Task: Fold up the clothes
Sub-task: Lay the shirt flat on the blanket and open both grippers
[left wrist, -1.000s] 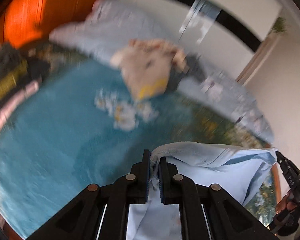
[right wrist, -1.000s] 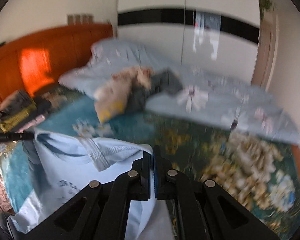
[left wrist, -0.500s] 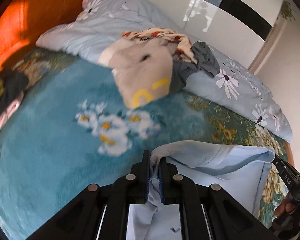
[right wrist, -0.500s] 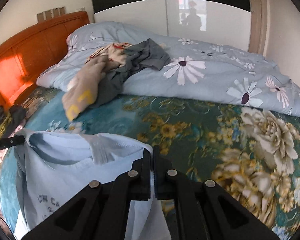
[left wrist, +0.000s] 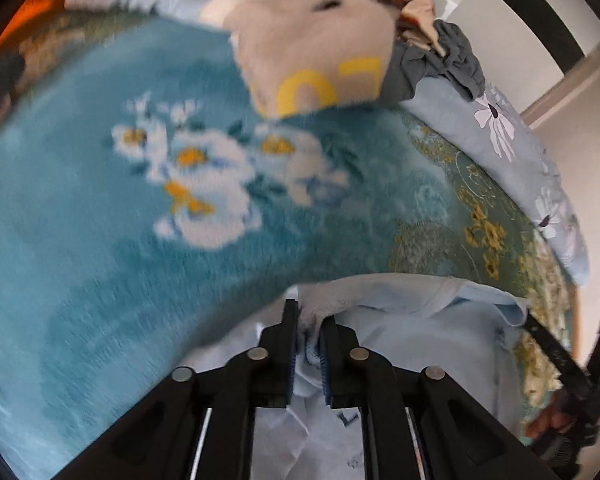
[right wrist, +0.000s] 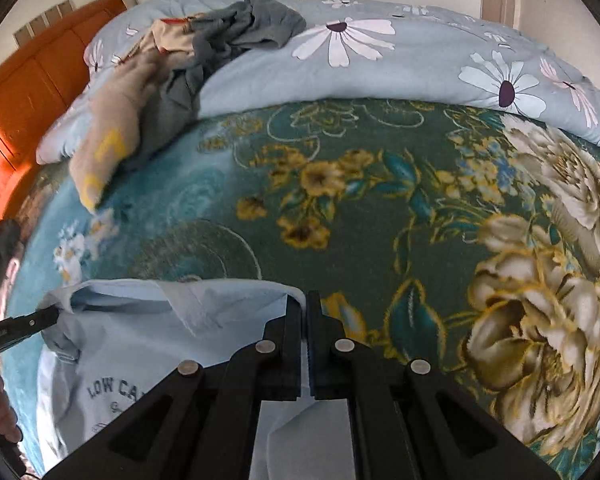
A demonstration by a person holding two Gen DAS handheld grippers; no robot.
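Both tongs are clamped on the pale blue cotton T-shirt [right wrist: 148, 344]: the left tongs [left wrist: 310, 330] pinch a bunched bit of its top edge, the right tongs [right wrist: 305, 312] are closed flat on the opposite corner. Between them the shirt's top edge spans across, the rest dropping toward the near side over the teal floral bed blanket [right wrist: 340, 200], dark printed lettering visible on its front. Far across the bed, a beige garment with yellow letters [left wrist: 316, 60] and a crumpled grey garment [right wrist: 236, 36] lie heaped against the light blue daisy-print duvet [right wrist: 400, 64], with an orange wooden headboard [right wrist: 24, 100] at far left
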